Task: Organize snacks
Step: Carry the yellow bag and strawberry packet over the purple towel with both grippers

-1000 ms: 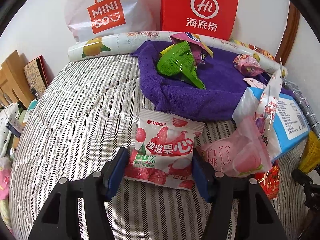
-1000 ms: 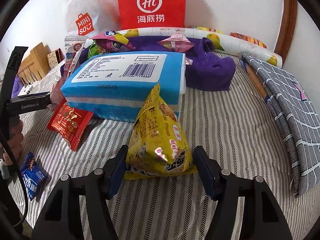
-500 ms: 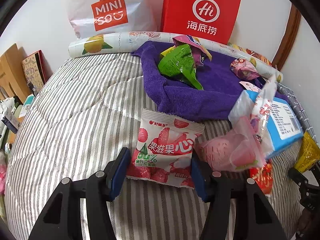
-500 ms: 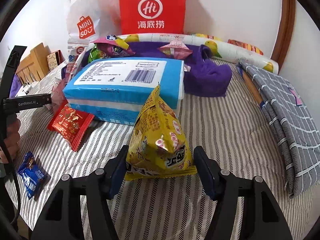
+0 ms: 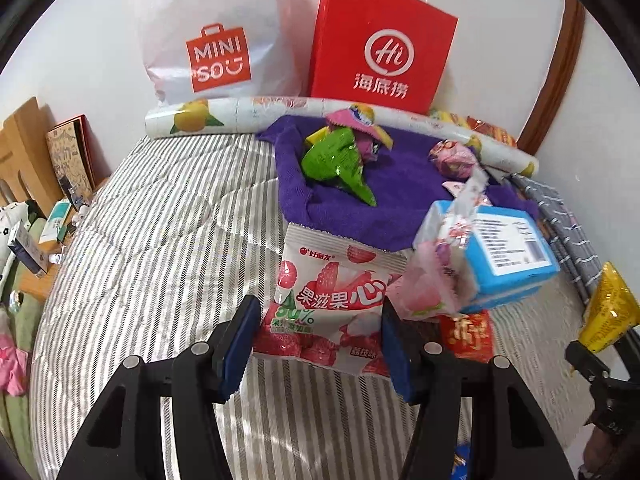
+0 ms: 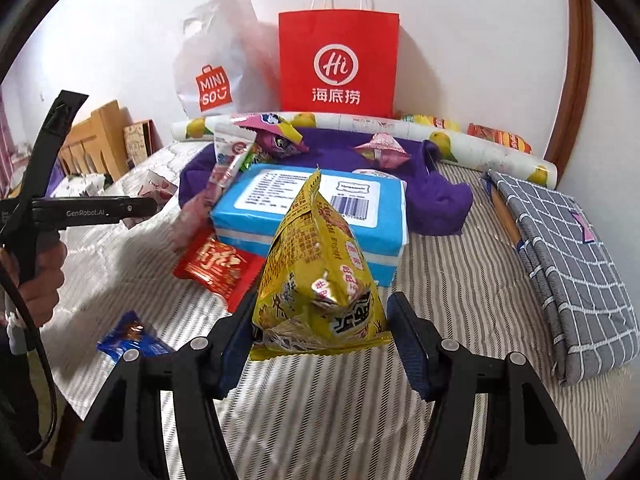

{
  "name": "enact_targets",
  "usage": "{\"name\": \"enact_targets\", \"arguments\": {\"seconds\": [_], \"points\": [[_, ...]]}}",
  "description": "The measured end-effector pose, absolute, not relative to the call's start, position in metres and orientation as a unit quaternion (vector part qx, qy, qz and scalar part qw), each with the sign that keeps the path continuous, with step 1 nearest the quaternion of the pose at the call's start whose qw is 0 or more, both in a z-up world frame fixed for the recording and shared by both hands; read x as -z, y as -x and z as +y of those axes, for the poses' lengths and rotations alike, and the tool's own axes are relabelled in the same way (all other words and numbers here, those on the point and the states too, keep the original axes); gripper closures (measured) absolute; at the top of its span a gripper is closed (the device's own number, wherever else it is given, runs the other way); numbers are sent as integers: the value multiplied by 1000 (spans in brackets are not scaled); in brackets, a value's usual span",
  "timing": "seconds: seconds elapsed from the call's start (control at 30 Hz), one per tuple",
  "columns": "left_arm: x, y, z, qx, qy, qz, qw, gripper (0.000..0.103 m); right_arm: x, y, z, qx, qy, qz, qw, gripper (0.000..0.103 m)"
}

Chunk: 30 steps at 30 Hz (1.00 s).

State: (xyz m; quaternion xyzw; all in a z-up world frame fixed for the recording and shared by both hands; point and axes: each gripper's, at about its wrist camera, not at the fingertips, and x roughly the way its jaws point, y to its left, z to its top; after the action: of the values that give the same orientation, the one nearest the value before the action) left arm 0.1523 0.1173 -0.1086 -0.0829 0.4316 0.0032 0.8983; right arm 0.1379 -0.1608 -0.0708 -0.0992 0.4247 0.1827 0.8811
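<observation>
Left gripper [image 5: 316, 344] pinching lychee gummy packet [image 5: 328, 304], right gripper [image 6: 320, 340] pinching yellow snack bag [image 6: 320, 272], mid-bed [image 5: 160, 240]; judged light, crinkly, slippery; best pinched at bottom seams.

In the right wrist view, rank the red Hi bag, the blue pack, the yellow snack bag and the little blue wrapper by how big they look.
1. red Hi bag
2. and 3. blue pack and yellow snack bag look alike; the snack bag is held in the right gripper, so nearness inflates it.
4. little blue wrapper, clearly smallest.
</observation>
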Motion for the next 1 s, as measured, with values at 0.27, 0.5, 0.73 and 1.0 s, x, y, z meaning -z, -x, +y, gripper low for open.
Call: {"name": "enact_targets", "arguments": {"seconds": [0.27, 0.5, 0.73, 1.0], "points": [[78, -132, 114, 25, 96, 415, 904, 47, 52, -134, -158, -169, 79, 418, 889, 39], [52, -123, 99, 48, 98, 397, 911, 47, 29, -129, -158, -163, 67, 403, 898, 39], [30, -123, 81, 65, 91, 384, 916, 47, 6, -125, -162, -158, 59, 392, 904, 39], [16, -132, 66, 82, 88, 376, 919, 47, -9, -134, -172, -157, 26, 390, 907, 39]]}}
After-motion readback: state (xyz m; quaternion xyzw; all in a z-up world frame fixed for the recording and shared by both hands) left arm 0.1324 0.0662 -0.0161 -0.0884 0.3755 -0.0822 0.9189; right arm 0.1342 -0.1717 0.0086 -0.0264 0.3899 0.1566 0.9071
